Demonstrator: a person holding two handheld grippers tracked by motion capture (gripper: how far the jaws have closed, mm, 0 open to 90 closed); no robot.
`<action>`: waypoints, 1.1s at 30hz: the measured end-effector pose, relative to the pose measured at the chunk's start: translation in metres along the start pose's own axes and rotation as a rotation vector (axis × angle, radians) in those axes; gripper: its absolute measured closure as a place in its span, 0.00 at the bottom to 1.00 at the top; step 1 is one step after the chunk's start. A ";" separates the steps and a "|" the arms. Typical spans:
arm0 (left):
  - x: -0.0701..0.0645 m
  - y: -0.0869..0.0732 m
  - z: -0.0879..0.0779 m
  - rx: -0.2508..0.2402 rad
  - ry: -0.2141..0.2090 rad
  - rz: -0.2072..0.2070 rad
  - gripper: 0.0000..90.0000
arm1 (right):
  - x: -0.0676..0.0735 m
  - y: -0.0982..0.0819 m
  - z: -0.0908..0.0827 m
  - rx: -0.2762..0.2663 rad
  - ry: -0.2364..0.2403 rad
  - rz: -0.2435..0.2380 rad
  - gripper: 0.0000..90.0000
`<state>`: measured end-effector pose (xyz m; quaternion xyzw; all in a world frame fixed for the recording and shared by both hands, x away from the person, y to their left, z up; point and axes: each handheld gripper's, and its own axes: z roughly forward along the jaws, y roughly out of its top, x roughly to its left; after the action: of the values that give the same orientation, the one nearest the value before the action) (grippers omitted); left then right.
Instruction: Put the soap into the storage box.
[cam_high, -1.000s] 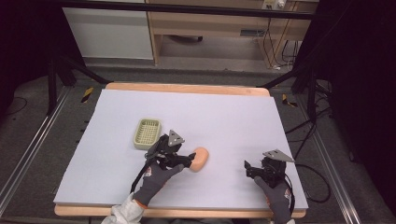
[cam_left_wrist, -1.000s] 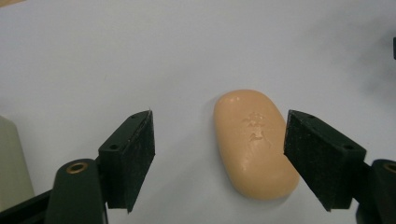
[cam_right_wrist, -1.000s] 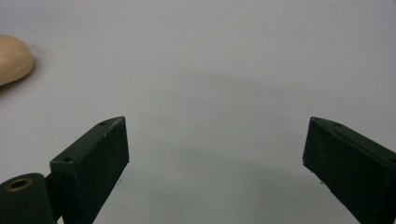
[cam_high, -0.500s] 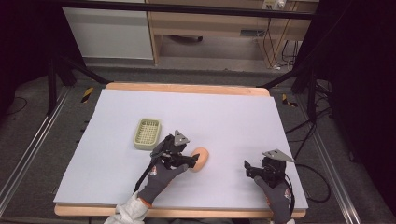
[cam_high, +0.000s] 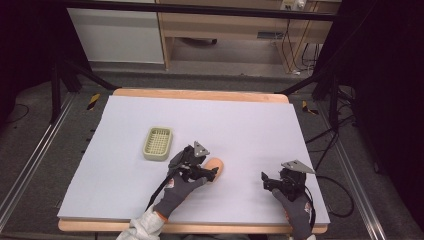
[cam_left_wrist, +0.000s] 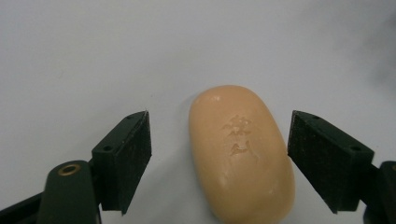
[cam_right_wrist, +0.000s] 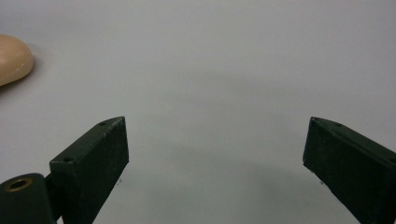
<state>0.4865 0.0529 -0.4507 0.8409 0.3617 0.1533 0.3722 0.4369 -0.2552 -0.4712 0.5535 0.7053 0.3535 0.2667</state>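
An orange oval soap bar (cam_high: 217, 166) with a stamped mark lies flat on the white table sheet (cam_high: 250, 125). My left gripper (cam_high: 210, 173) stands over it, and its jaws have just been opening. In the left gripper view the soap bar (cam_left_wrist: 240, 154) lies between the two black pads (cam_left_wrist: 128, 158), which stand off its sides; the left gripper (cam_left_wrist: 219, 140) is open. My right gripper (cam_high: 264, 179) rests open near the front right of the sheet with nothing between its jaws. In the right gripper view, beyond the right gripper (cam_right_wrist: 215, 140), the soap bar's end (cam_right_wrist: 14, 58) sits at the far left.
A pale green slotted soap dish (cam_high: 158, 143) stands on the sheet to the left of the left hand. A wooden board edge (cam_high: 200, 94) frames the sheet. Cables and black stand legs lie on the floor at the right.
The left hand has shifted slightly to the right and lower, so the gripper covers more of the soap. The right hand and the soap dish have kept still.
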 end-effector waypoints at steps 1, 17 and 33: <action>0.000 0.000 0.001 0.005 -0.002 0.003 0.23 | 0.000 0.000 0.000 0.000 0.001 0.000 0.08; -0.007 -0.002 0.013 0.040 -0.006 0.013 0.22 | 0.000 0.000 0.001 0.005 0.004 -0.001 0.08; -0.009 -0.004 0.027 0.084 -0.011 0.014 0.24 | 0.000 0.000 0.001 0.008 0.004 -0.001 0.08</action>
<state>0.4923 0.0343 -0.4718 0.8592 0.3598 0.1362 0.3374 0.4377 -0.2552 -0.4720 0.5534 0.7077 0.3516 0.2632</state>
